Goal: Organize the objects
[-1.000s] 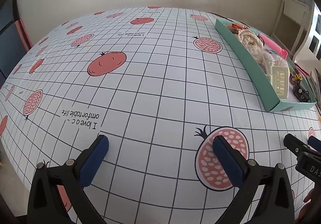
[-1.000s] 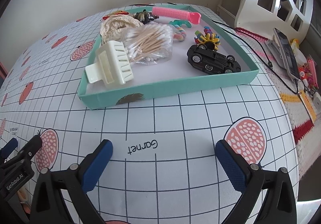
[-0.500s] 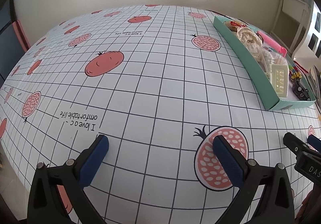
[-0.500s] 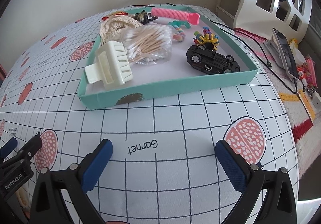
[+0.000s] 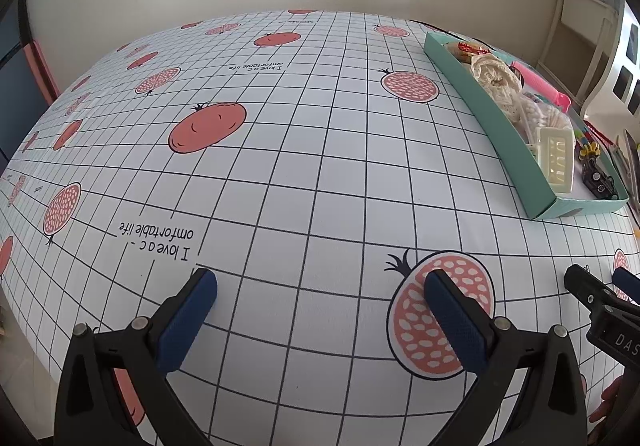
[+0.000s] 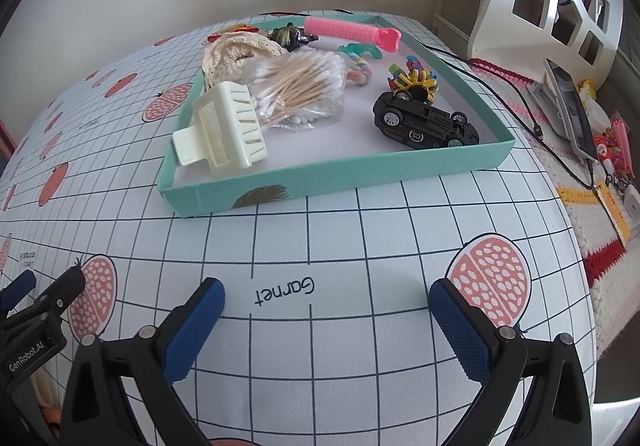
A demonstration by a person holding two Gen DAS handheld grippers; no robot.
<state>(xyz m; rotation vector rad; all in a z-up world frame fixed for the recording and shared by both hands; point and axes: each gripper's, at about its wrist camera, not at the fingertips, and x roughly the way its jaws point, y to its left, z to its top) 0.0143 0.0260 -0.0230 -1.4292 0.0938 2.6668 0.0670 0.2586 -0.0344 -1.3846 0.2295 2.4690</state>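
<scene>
Ahead of my right gripper (image 6: 326, 298), whose fingers are spread wide and empty, sits the teal tray (image 6: 340, 178) holding a cream hair clip (image 6: 220, 132), cotton swabs (image 6: 298, 86) and toy car (image 6: 424, 122); my left gripper (image 5: 320, 286) gapes empty, tray far right.

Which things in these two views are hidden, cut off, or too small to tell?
- Left view: the tray is seen edge-on; its near wall hides the lower parts of its contents.
- Left view: the right gripper is cut by the frame edge; its jaws are only partly seen.
- Right view: the items behind the crochet piece are mostly hidden by it.
- Right view: the small objects beside the phone are too small to name.
</scene>
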